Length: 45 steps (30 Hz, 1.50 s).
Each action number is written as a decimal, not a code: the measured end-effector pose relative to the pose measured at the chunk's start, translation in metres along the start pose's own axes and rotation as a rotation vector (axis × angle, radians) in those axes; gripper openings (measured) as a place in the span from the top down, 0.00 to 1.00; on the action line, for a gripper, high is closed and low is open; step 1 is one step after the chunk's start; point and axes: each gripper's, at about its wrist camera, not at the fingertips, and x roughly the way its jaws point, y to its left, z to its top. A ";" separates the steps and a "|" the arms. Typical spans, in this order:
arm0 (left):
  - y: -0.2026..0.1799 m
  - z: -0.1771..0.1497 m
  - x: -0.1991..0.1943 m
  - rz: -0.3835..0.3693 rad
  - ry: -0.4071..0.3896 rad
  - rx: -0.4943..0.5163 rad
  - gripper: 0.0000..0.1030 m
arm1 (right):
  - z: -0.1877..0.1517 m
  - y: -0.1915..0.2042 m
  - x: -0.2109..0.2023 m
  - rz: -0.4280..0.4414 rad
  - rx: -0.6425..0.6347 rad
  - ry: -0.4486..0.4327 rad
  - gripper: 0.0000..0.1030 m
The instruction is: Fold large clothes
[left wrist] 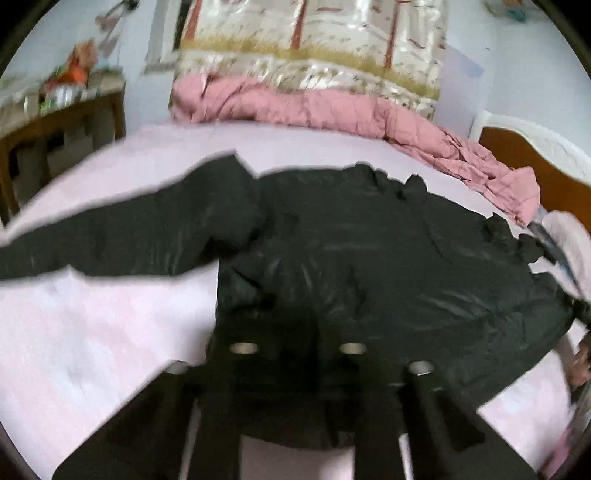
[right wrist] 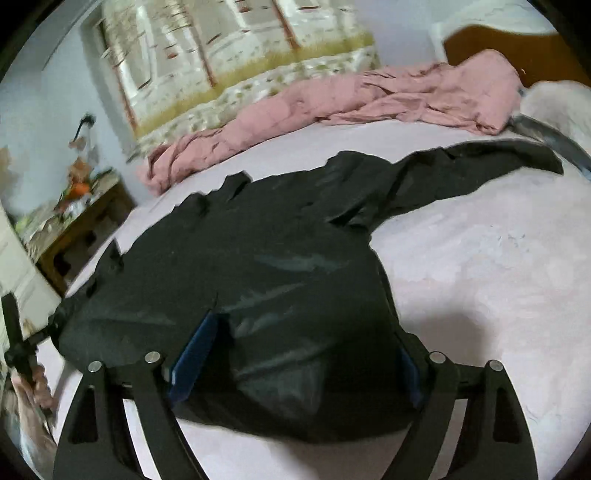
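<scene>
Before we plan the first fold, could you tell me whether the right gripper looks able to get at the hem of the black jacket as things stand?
Probably yes: the right gripper stands open with the black jacket hem lying between its blue pads, nothing in between.

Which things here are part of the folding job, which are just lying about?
Job:
- black jacket, spread flat on the bed
- left gripper, shut at the jacket's near edge
- right gripper, open, hem between its fingers

Lying about:
- pink quilt
- curtain
- wooden table
- headboard
</scene>
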 end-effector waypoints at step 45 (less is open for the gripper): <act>-0.102 -0.002 0.006 -0.036 0.012 0.094 0.00 | -0.010 0.125 -0.007 -0.083 -0.240 -0.020 0.00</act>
